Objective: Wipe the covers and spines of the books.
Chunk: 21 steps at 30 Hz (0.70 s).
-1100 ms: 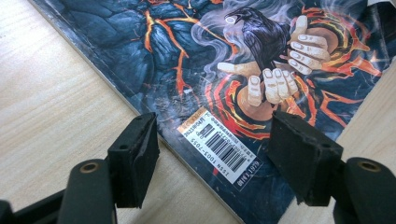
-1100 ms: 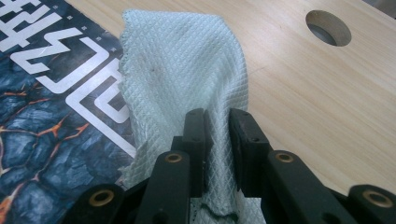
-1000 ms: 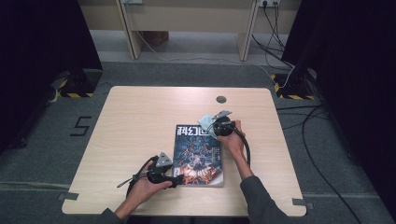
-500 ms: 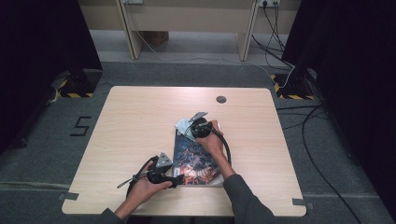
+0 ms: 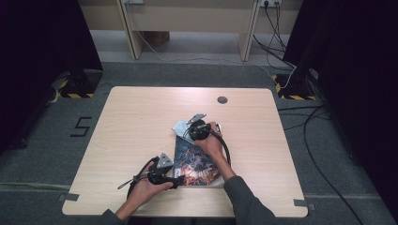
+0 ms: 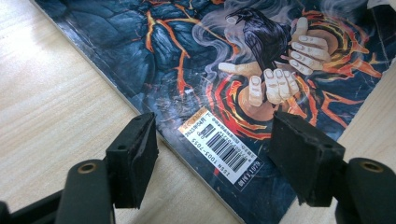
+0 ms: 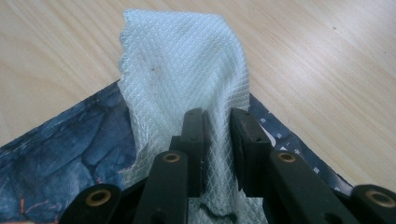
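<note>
A magazine (image 5: pixel 196 164) with a dark blue and orange cover lies on the wooden table (image 5: pixel 141 112) near the front edge. My right gripper (image 5: pixel 185 131) is at the magazine's far left corner, shut on a white textured cloth (image 5: pixel 180 126). In the right gripper view the pads pinch a fold of the cloth (image 7: pixel 182 60), which drapes over the corner of the magazine (image 7: pixel 60 144). My left gripper (image 5: pixel 180 180) stands open at the near left corner. In its own view the left gripper (image 6: pixel 212 158) straddles the barcode (image 6: pixel 219 145) on the magazine (image 6: pixel 187 60).
A round dark cable hole (image 5: pixel 222 99) sits in the table's far middle. Cables trail on the grey floor at the right (image 5: pixel 300 117). Bare wood lies to the left and right of the magazine.
My right gripper has swept the cloth leftward along the magazine's far edge to its left corner. The left gripper has stayed in place.
</note>
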{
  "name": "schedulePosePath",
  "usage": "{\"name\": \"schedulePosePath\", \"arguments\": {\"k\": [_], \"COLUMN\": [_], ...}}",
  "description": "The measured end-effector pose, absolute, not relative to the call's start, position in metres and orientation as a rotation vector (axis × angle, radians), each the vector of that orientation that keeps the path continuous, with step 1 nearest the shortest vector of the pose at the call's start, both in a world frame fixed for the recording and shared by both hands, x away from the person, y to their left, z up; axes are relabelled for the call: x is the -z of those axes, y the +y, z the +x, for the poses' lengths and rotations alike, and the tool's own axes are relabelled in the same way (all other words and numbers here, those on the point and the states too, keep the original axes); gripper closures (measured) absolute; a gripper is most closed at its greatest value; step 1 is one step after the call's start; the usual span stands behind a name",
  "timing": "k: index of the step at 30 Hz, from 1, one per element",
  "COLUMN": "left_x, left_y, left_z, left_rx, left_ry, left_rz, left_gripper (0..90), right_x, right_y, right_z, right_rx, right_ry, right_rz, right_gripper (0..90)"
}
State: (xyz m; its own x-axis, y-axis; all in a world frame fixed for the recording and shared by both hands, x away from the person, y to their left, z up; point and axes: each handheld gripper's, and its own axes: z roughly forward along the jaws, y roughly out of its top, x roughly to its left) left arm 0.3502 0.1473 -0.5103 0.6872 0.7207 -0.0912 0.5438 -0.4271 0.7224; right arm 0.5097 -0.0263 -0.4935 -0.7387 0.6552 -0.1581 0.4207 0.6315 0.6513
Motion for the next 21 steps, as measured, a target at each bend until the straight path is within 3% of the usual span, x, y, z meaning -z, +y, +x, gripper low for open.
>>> {"name": "schedulePosePath", "arguments": {"k": [13,21], "left_x": [0.51,0.511], "left_y": [0.148,0.147], "left_z": [0.35,0.35], "left_rx": [-0.298,-0.302], "left_ry": [0.97,0.967], "left_rz": [2.137,2.135], "left_gripper": [30.3,30.3], "right_x": [0.494,0.493], "right_y": [-0.026,-0.019], "right_z": [0.494,0.503], "right_rx": [-0.913,-0.865], "right_ry": [2.541,2.522], "right_rz": [0.799,0.81], "right_gripper": [75.9,75.0]}}
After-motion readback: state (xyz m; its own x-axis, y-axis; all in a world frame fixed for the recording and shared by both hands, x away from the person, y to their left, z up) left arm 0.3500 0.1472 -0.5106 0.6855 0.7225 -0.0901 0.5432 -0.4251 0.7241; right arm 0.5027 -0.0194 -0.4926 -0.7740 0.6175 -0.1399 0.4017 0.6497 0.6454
